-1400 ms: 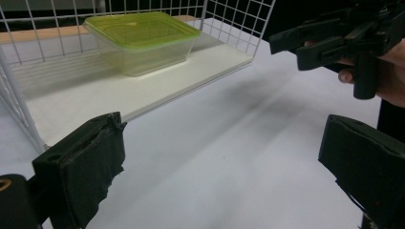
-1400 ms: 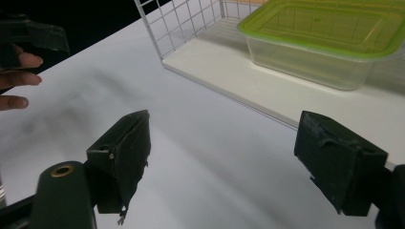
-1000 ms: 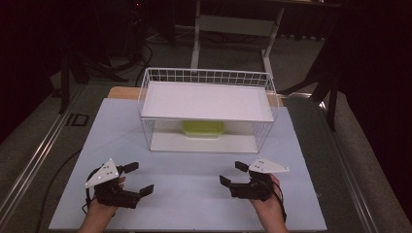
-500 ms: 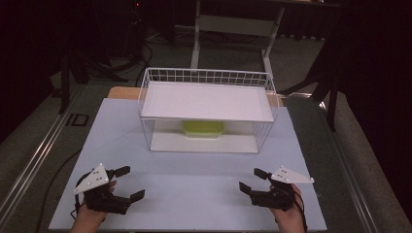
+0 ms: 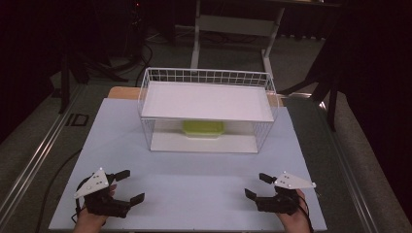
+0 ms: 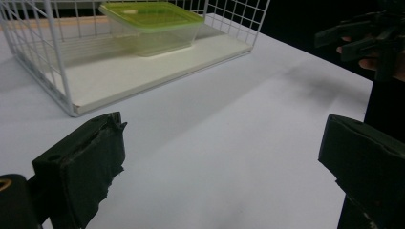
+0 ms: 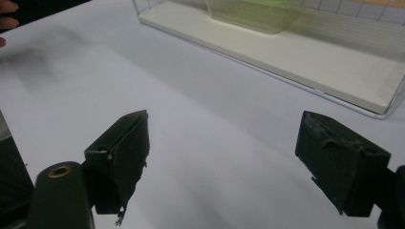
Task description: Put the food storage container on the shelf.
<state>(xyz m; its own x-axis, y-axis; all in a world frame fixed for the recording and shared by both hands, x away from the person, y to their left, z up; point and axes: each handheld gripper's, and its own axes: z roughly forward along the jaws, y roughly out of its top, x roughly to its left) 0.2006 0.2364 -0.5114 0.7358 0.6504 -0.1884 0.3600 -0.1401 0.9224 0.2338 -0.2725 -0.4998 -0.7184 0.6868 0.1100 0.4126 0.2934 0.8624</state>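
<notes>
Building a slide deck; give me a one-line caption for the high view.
Two open hand-held claws, left claw and right claw, rest before a white wire rack sheltering a green-lidded clear plastic container.

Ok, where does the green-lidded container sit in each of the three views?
High view: the green-lidded container sits centre frame, on the wire rack's lower shelf, under the white top board.
Left gripper view: top centre-left, behind the rack's wires.
Right gripper view: top edge, right of centre, cropped.
Shared landmark: the rack's white lower shelf.
</notes>
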